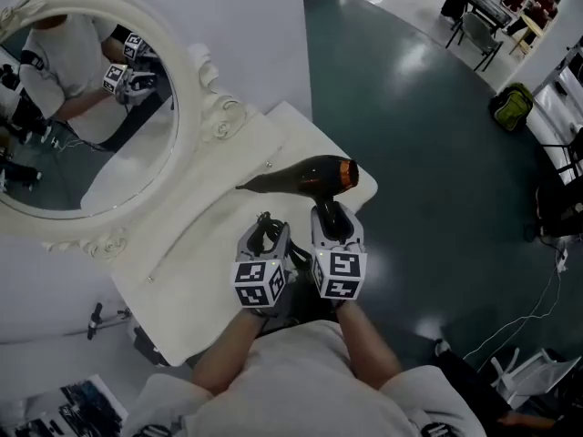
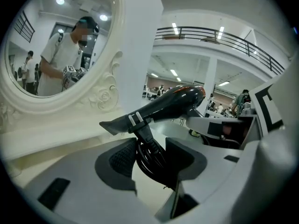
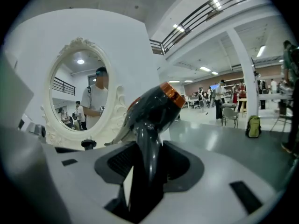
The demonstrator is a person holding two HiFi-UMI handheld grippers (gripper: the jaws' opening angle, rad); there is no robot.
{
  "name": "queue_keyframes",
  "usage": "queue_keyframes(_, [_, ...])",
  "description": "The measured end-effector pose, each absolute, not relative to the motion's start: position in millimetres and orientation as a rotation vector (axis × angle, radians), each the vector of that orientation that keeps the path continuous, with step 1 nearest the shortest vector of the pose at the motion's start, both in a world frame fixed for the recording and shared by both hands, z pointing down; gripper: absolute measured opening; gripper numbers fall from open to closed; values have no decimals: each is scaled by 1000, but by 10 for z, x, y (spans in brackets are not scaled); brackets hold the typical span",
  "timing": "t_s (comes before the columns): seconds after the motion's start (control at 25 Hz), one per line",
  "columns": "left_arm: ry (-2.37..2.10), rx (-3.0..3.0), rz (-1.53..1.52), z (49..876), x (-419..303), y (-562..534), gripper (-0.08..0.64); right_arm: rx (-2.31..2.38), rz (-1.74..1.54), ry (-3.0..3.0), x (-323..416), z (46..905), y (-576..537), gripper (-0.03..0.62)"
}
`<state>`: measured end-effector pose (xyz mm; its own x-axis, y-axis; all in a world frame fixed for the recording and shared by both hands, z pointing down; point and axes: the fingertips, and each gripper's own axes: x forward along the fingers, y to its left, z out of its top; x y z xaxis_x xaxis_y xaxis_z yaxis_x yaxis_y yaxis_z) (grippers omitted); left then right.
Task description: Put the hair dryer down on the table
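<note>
Two claws pinch, right claw [image 3: 148,160] the hair dryer [image 1: 314,177], left claw [image 2: 150,155] its cord [image 2: 145,146], beside mirror [image 1: 86,116]

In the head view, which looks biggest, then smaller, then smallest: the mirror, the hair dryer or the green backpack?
1. the mirror, by far
2. the hair dryer
3. the green backpack: it lies far off on the floor, so it only looks smallest and may really beat the hair dryer

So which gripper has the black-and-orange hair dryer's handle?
The right gripper clamps the hair dryer by its handle; the left gripper holds only its black cord.
</note>
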<state>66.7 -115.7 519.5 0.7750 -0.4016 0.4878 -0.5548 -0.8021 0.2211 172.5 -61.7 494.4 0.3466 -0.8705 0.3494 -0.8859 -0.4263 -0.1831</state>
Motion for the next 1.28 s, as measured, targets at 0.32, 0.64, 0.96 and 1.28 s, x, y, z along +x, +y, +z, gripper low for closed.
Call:
queue_keyframes(0.32, [-766, 2476, 637, 5511, 850, -1335, 186, 2427, 710, -1669, 1987, 5221, -882, 187])
queue_keyframes(0.64, [-812, 2434, 669, 5763, 906, -1453, 166, 2314, 785, -1700, 2035, 5555, -1089, 187])
queue_keyframes(0.96, [-850, 2402, 678, 5848, 810, -1562, 163, 2285, 846, -1734, 2002, 5667, -1230, 187])
queue_keyframes(1.28, [-863, 2399, 706, 5938, 847, -1605, 160, 2237, 961, -1752, 2072, 5893, -1279, 187])
